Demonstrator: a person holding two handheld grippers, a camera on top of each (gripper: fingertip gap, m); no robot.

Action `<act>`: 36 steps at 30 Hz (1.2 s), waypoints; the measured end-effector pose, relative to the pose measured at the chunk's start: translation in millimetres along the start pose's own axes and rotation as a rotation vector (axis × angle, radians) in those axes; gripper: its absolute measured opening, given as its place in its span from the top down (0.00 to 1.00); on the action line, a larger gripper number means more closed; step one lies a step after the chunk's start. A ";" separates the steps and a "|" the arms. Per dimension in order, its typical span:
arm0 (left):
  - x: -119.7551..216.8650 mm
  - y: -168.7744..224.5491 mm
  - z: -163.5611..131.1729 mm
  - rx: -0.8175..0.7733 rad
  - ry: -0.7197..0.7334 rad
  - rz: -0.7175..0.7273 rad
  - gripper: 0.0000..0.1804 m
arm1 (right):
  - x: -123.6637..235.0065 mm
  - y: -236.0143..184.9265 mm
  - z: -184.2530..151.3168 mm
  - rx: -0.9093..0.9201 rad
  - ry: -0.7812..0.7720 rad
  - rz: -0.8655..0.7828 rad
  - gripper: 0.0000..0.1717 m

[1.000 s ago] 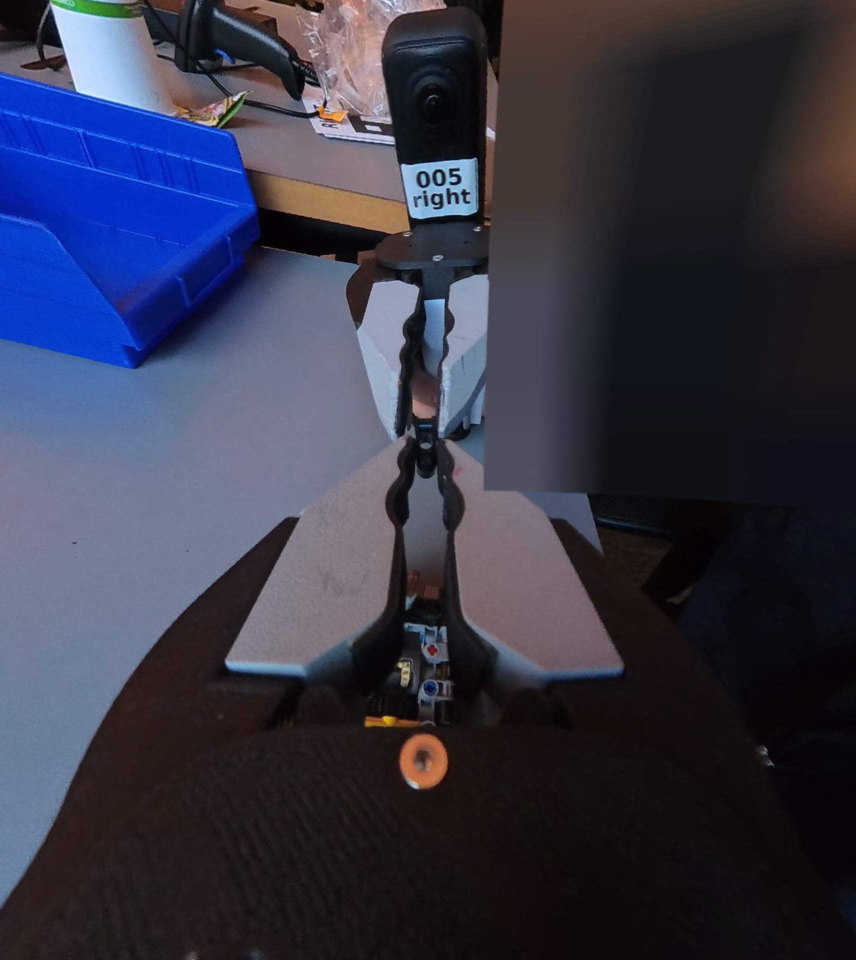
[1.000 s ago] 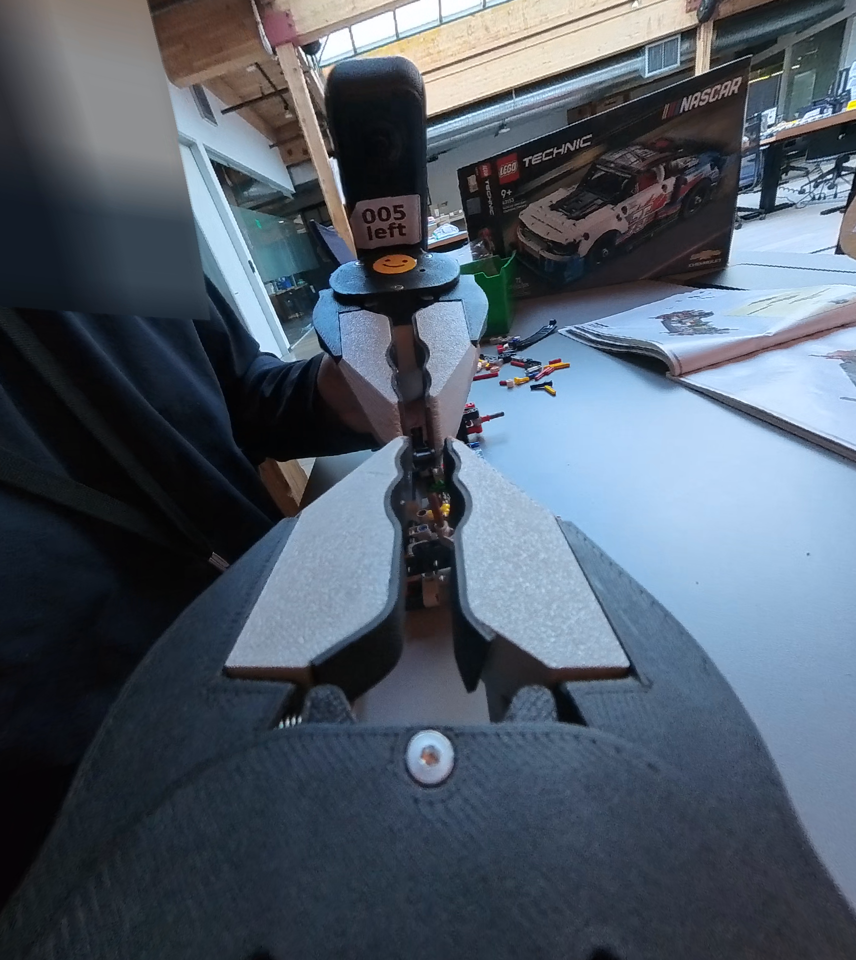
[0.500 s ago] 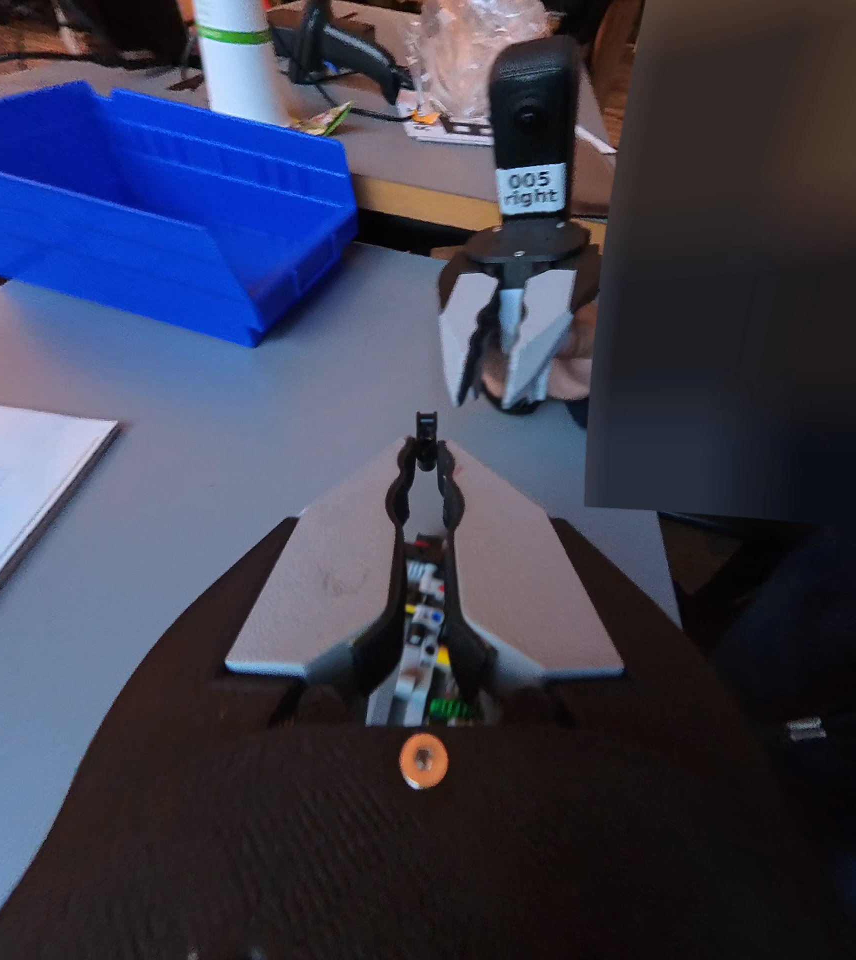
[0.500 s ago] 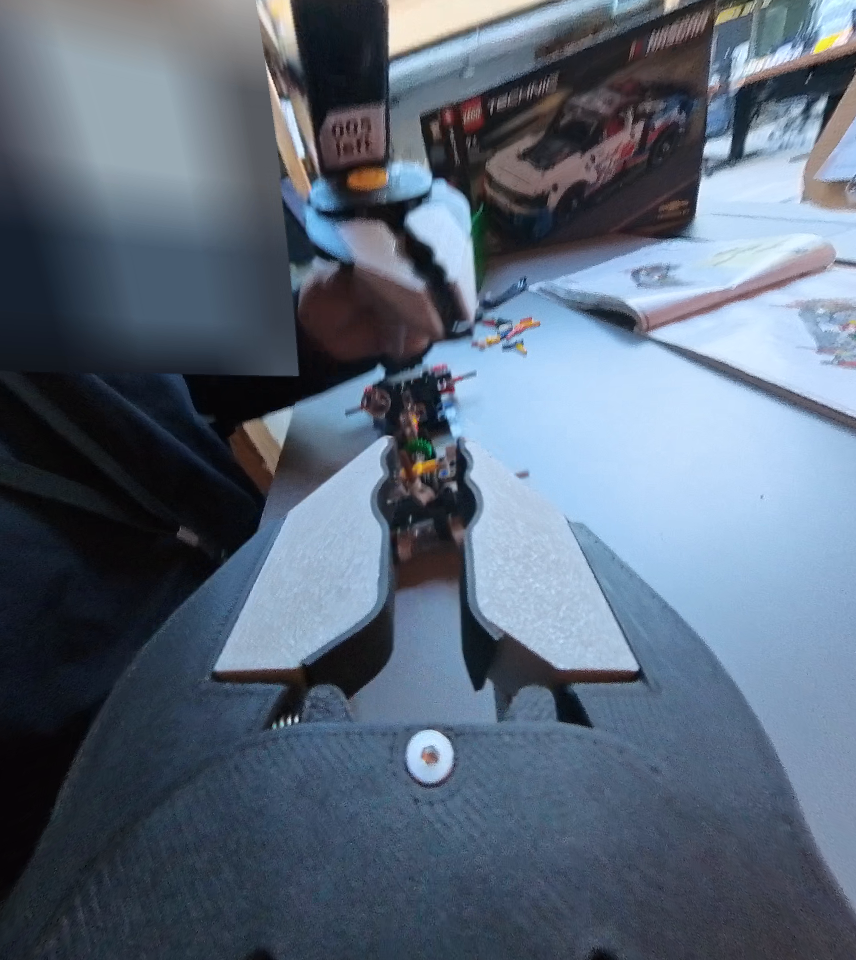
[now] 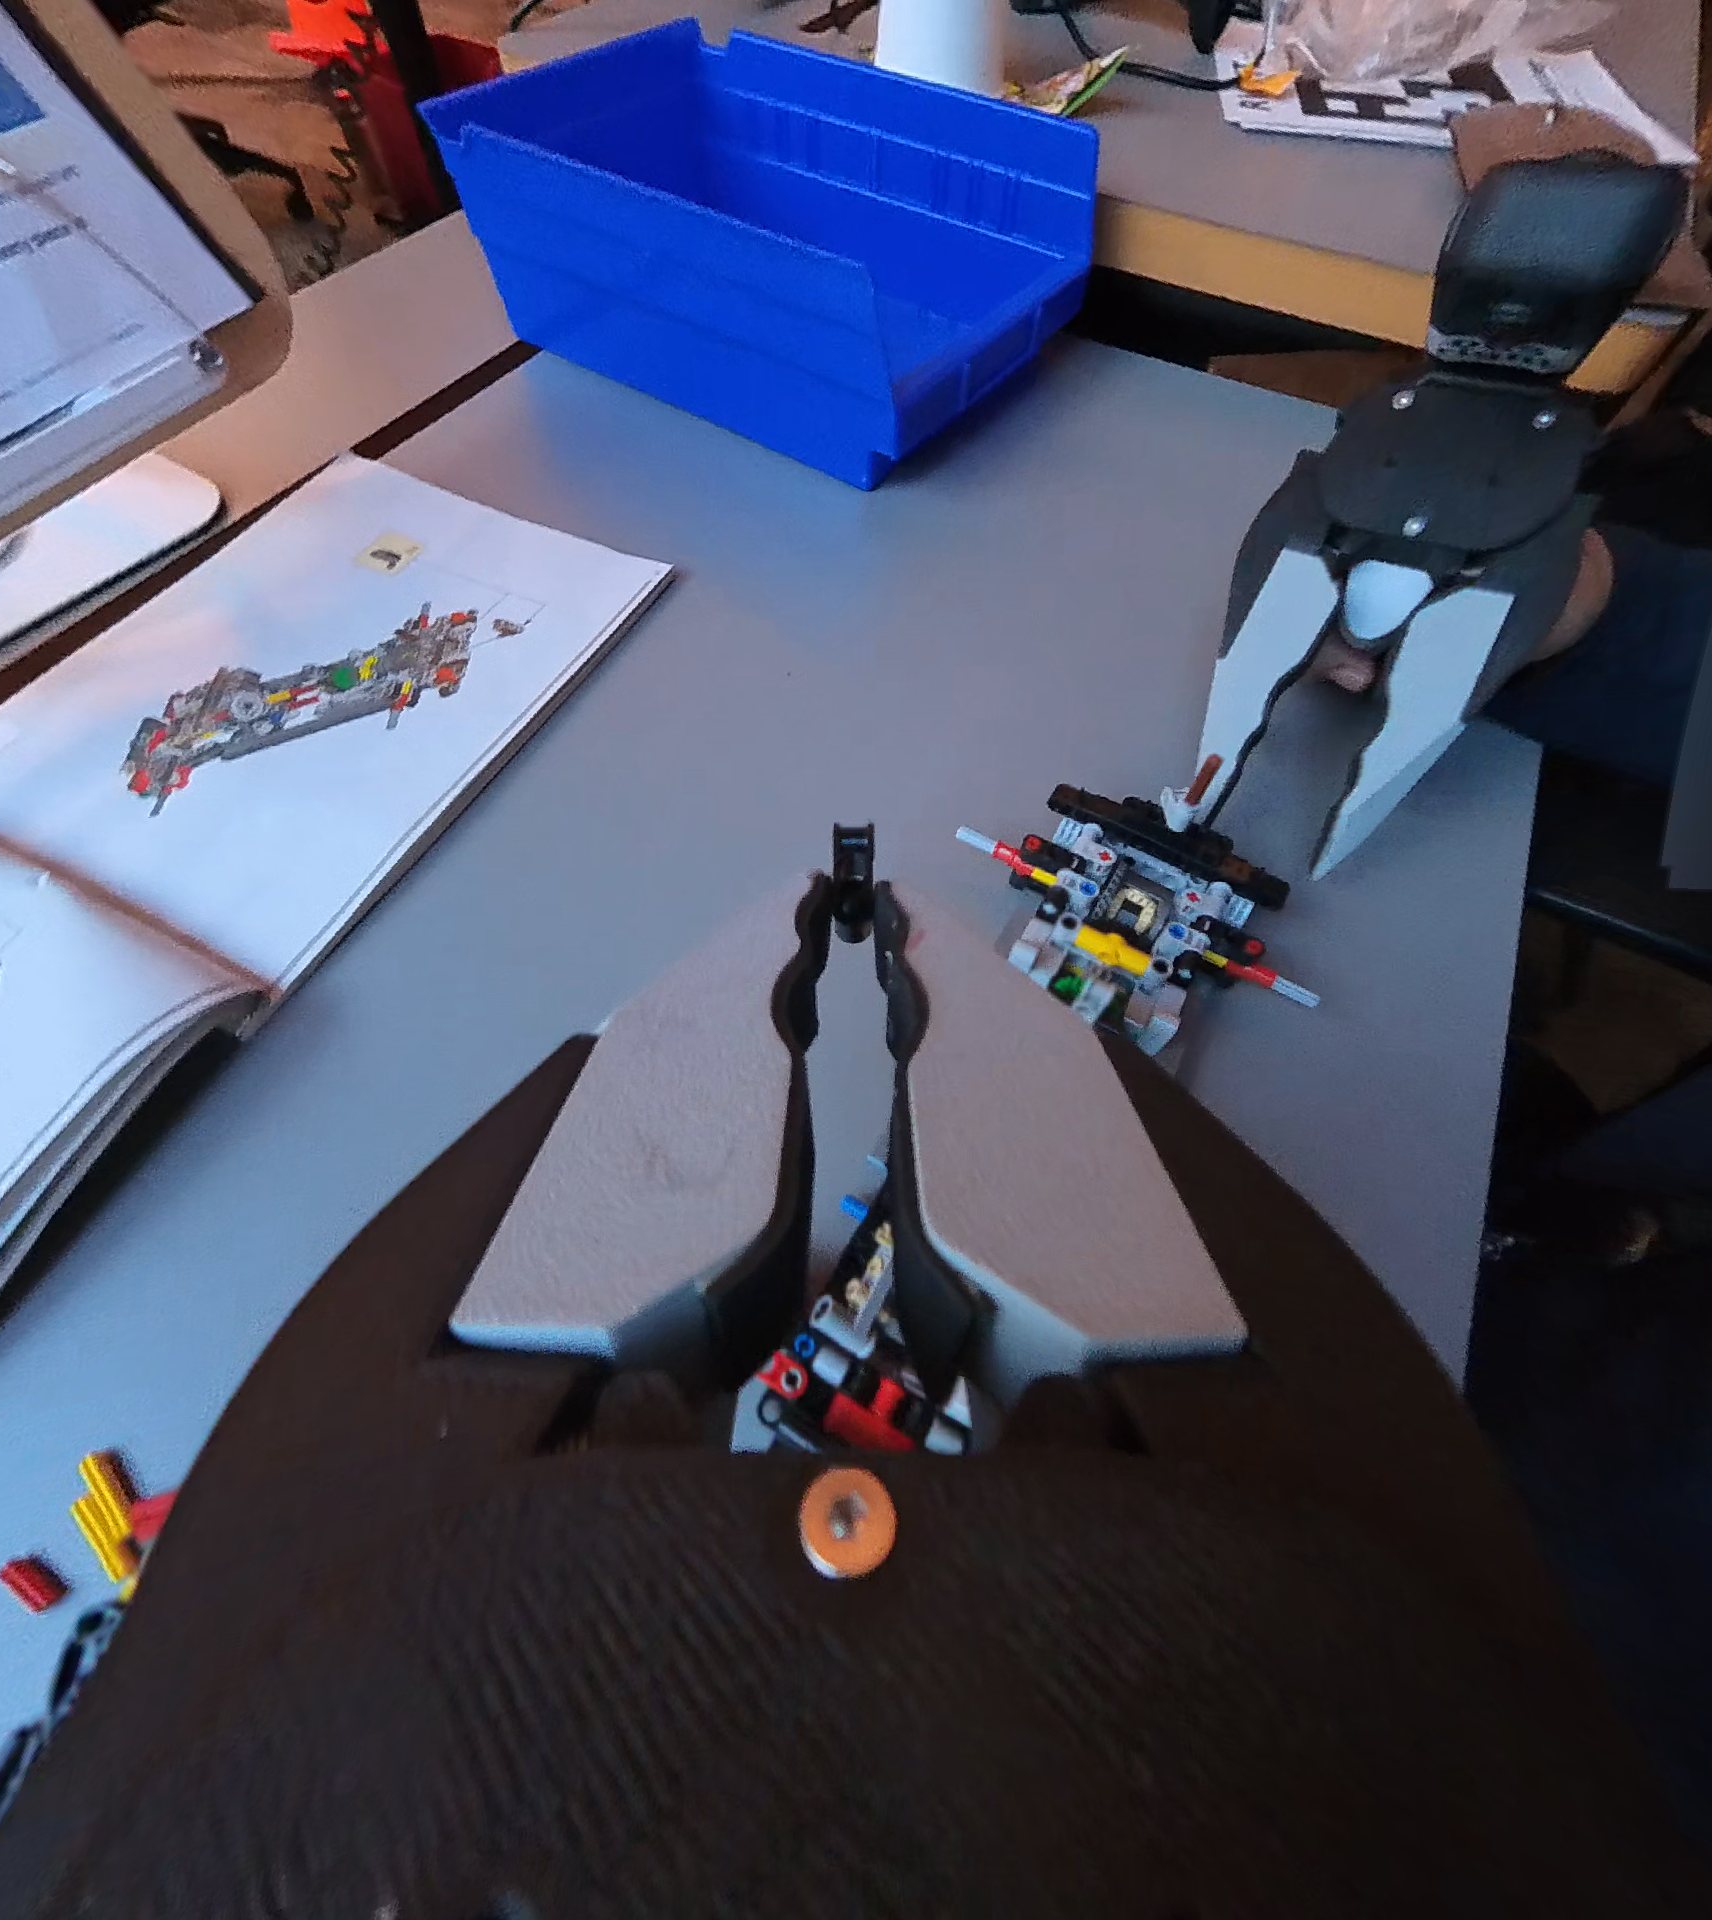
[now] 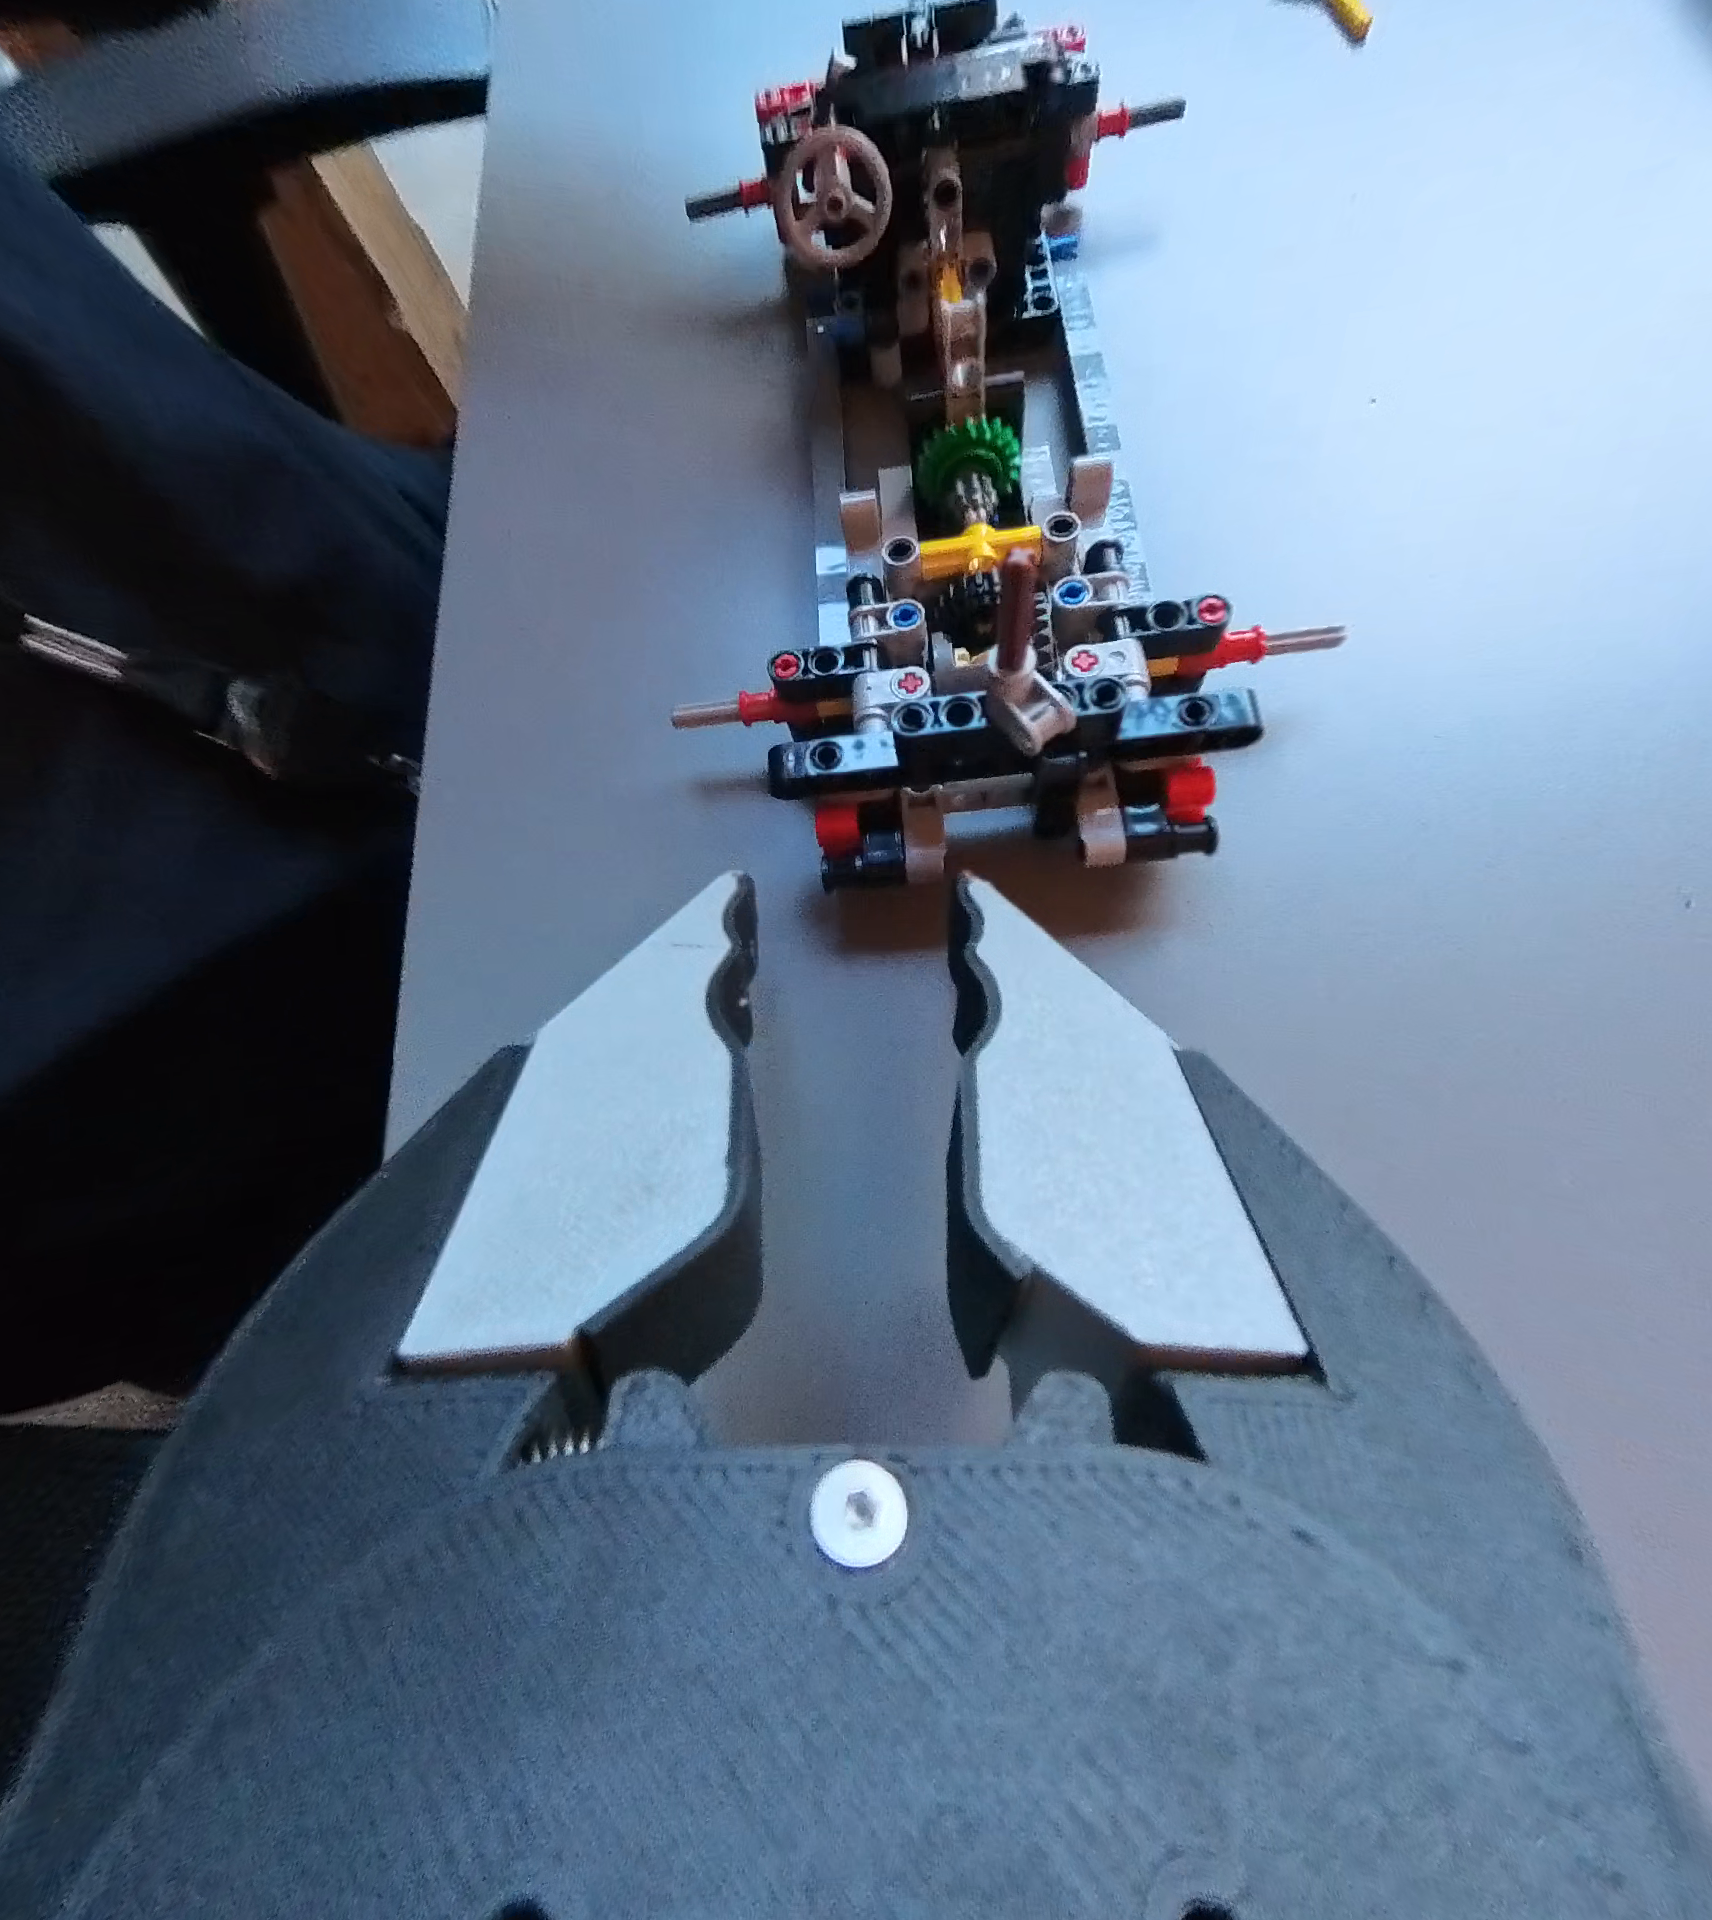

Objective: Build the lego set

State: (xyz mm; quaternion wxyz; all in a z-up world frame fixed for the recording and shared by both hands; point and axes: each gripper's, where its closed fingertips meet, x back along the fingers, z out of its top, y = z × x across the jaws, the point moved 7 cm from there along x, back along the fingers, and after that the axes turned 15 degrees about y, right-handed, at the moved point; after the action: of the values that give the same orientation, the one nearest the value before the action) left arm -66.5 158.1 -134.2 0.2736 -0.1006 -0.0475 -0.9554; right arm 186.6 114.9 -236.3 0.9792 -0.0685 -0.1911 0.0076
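Left wrist view shows the left tool (image 5: 853,902) pinching a small black plastic piece (image 5: 852,854) at its tips, while the right tool (image 5: 1283,831) hangs spread and empty just beside the half-built toy car frame (image 6: 977,582) resting on the grey counter (image 5: 831,644).

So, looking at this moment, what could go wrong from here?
1. The left gripper pinches the small black piece only at its very tips; it may slip out.
2. The brick-built chassis lies close to the table edge; the open right gripper might nudge it off.
3. Its upright brown axle could get knocked.
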 end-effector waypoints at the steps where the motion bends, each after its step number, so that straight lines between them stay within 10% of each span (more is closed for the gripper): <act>1: 3.2 -0.8 -3.6 0.018 0.002 0.005 0.97 | -2.1 0.2 -0.6 0.015 -0.016 -0.006 0.81; 29: 119.1 -20.4 -63.1 0.130 0.058 0.228 0.97 | -32.5 35.5 112.1 -0.244 -0.176 0.086 0.87; 36: 127.4 -22.7 -81.5 0.136 0.039 0.253 0.97 | -40.9 31.4 91.6 -0.177 -0.145 0.077 0.87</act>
State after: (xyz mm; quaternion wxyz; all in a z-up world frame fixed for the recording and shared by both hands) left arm -197.8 100.0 -186.7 0.3992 -0.0684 -0.0937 -0.9095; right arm 114.7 156.3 -171.8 0.9519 -0.1610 -0.2584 0.0332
